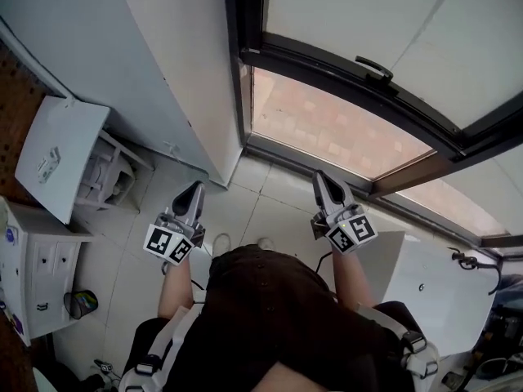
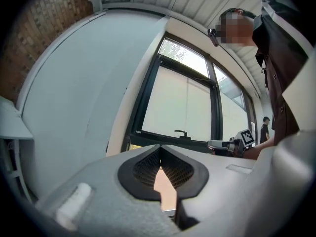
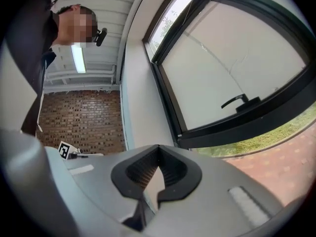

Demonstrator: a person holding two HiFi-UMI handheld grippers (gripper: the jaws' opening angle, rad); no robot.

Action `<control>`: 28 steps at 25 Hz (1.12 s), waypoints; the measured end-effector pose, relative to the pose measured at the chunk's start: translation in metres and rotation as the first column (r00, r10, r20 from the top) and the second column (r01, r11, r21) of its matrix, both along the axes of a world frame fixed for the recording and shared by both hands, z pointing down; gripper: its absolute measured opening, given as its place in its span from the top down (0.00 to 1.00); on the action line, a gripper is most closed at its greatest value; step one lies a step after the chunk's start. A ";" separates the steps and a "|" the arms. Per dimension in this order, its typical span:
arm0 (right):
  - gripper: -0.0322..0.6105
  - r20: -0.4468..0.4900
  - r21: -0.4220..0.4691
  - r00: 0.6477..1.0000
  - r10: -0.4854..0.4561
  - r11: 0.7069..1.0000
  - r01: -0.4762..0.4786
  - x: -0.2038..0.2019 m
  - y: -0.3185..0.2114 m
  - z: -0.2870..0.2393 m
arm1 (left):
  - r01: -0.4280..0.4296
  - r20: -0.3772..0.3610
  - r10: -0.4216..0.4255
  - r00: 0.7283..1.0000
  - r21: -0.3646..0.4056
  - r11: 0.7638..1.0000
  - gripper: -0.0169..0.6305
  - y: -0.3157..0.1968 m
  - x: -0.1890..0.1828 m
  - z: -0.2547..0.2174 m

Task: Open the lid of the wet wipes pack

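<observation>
The left gripper point(image 1: 194, 188) and right gripper point(image 1: 321, 178) were both shut tight on nothing, held level, side by side, toward the window point(image 1: 327, 125). No view showed the wet wipes pack.

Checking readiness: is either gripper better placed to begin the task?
Neither. The left gripper and right gripper are both shut and empty, side by side facing the window; no wipes pack shows in any view.

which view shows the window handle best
The right gripper view: the window handle stands large and dark against the pale pane. In the head view the window handle is small near the top edge; in the left gripper view it is tiny.
</observation>
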State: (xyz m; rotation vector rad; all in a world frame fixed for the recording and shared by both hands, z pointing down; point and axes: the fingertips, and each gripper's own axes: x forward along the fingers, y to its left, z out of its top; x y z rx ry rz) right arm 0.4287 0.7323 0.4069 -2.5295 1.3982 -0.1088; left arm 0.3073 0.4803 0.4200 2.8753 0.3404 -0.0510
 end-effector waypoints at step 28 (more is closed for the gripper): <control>0.94 -0.091 0.017 0.727 -0.680 0.729 0.684 -0.142 -0.247 -0.023 | 0.701 0.008 -0.703 0.711 0.061 0.710 0.97 -0.085 -0.265 -0.023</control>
